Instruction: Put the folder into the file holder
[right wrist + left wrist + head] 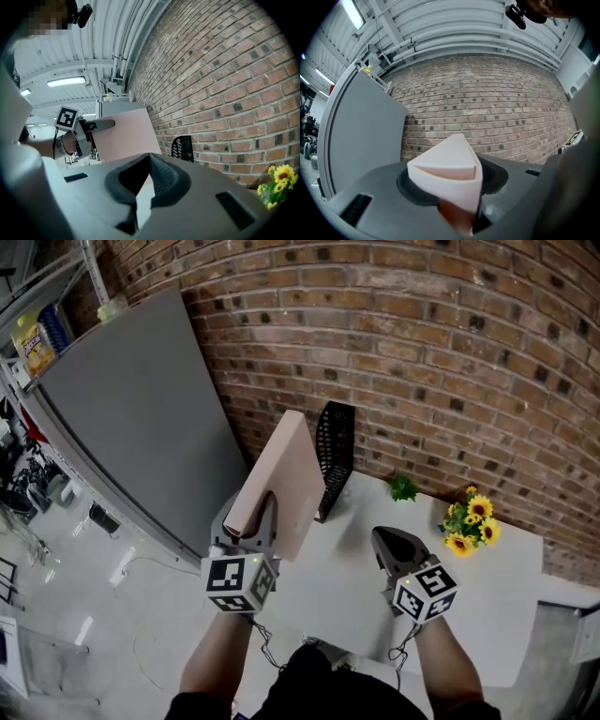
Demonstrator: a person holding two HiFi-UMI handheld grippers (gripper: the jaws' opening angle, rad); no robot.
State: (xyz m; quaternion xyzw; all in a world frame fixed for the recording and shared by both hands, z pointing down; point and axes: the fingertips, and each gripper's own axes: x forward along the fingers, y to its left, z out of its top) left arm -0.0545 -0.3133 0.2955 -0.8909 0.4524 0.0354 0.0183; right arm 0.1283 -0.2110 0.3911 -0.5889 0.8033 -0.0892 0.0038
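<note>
A thick pink folder (281,486) stands on edge above the white table (487,615), lifted off it. My left gripper (253,521) is shut on the folder's near end (450,173); its spine fills the gap between the jaws. The black mesh file holder (335,457) stands upright just beyond and right of the folder, against the brick wall. From the right gripper view the folder (126,133) shows left of the file holder (183,148). My right gripper (394,545) hovers over the table's middle, shut and empty, its pads (161,180) pressed together.
A grey panel (131,418) leans along the left, close to the folder. A small green plant (403,488) and a bunch of yellow sunflowers (469,521) sit on the table by the brick wall (450,362), right of the file holder.
</note>
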